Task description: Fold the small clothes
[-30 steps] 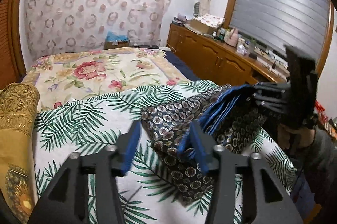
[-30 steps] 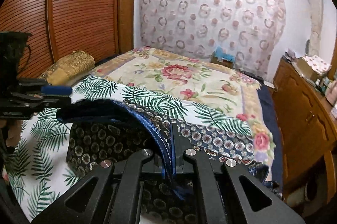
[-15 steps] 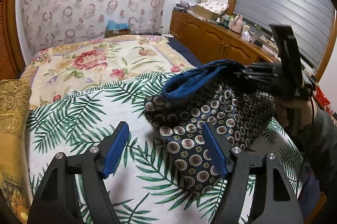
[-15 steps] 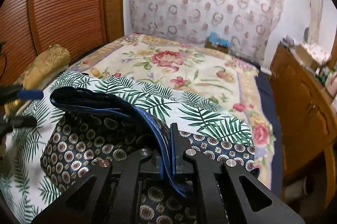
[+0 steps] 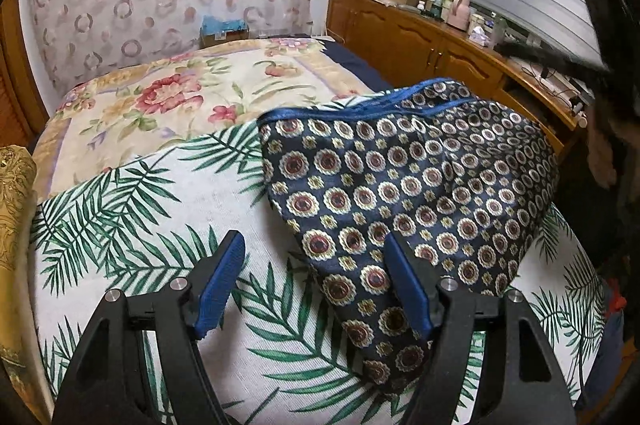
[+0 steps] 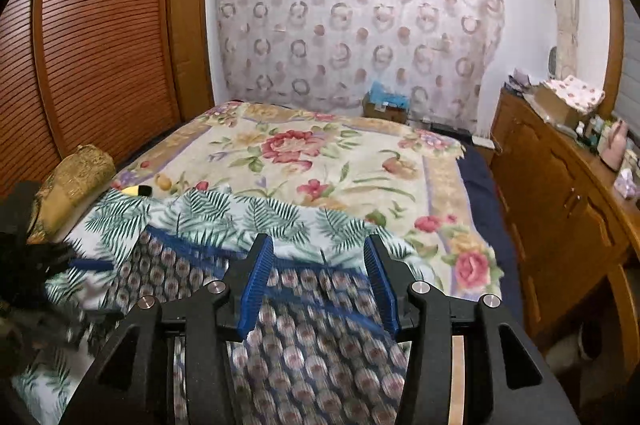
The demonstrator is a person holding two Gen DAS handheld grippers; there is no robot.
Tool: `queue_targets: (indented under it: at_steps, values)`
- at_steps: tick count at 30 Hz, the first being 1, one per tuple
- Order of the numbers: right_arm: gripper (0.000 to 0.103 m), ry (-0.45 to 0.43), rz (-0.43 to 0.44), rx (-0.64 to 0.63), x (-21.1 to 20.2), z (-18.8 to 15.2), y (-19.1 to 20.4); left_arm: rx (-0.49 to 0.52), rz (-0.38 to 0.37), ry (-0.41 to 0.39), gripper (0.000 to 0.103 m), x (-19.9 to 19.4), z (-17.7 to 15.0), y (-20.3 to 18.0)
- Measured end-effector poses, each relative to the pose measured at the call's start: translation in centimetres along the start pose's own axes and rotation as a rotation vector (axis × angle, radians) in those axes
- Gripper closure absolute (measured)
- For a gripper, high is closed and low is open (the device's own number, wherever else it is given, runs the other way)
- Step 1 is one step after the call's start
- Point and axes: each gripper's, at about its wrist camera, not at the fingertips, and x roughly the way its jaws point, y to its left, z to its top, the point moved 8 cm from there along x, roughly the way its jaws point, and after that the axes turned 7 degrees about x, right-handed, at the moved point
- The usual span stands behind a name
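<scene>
Both claws stand wide and hold nothing, the left claw over the near edge of the patterned shorts, which lie folded flat on the palm-leaf cloth covering the bed, the right claw above their blue-trimmed edge.

The bed carries a cream floral blanket. A white palm-leaf printed cloth overlies its near end. On that cloth lies a navy medallion-patterned garment with blue trim. A gold brocade bolster rests along the bed's left edge.
</scene>
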Motion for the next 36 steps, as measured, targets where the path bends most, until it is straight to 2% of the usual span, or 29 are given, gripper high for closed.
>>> queue_targets:
  at_steps: [4, 7, 10, 12, 13, 14, 23, 27, 28, 29, 30, 32, 36]
  values:
    - [0.054, 0.072, -0.064, 0.016, -1.3, -4.1, -1.7, -0.012, -0.001, -0.002, 0.030, 0.5, 0.4, 0.5]
    - [0.054, 0.117, -0.091, 0.071, -1.0, -5.8, -3.7, -0.036, -0.009, 0.014, 0.030, 1.4, 0.5, 1.0]
    - [0.051, 0.175, -0.061, 0.159, 0.0, -7.1, -4.7, -0.072, -0.039, 0.030, 0.030, 2.2, 0.5, 1.4]
    - [0.050, 0.199, -0.069, 0.164, 0.8, -7.5, -4.7, -0.102, -0.066, 0.041, 0.033, 2.7, 0.4, 1.5]
    - [0.050, 0.212, -0.068, 0.163, 1.2, -7.9, -4.5, -0.112, -0.076, 0.046, 0.038, 2.9, 0.4, 1.6]
    - [0.050, 0.218, -0.061, 0.166, 1.6, -7.8, -4.6, -0.115, -0.079, 0.049, 0.039, 3.1, 0.4, 1.6]
    - [0.049, 0.231, -0.026, 0.189, 3.1, -7.9, -5.8, -0.123, -0.077, 0.052, 0.041, 5.1, 2.0, 1.5]
    - [0.049, 0.223, -0.018, 0.195, 2.9, -8.1, -6.2, -0.126, -0.120, 0.048, 0.072, 5.4, 2.4, 0.9]
    - [0.049, 0.222, -0.016, 0.196, 2.9, -8.5, -6.1, -0.124, -0.126, 0.047, 0.086, 5.4, 2.4, 0.8]
    - [0.049, 0.222, -0.014, 0.197, 2.9, -8.5, -6.2, -0.124, -0.136, 0.046, 0.093, 5.4, 2.4, 0.6]
    - [0.049, 0.222, -0.012, 0.196, 2.9, -8.6, -6.1, -0.124, -0.155, 0.030, 0.096, 5.1, 2.5, 0.3]
    - [0.049, 0.225, -0.003, 0.196, 3.0, -8.8, -6.0, -0.105, -0.134, -0.013, 0.097, 3.9, 2.9, 0.1]
    - [0.049, 0.218, 0.018, 0.186, 2.9, -8.6, -5.9, -0.123, -0.137, -0.092, 0.097, 0.2, 3.1, 0.3]
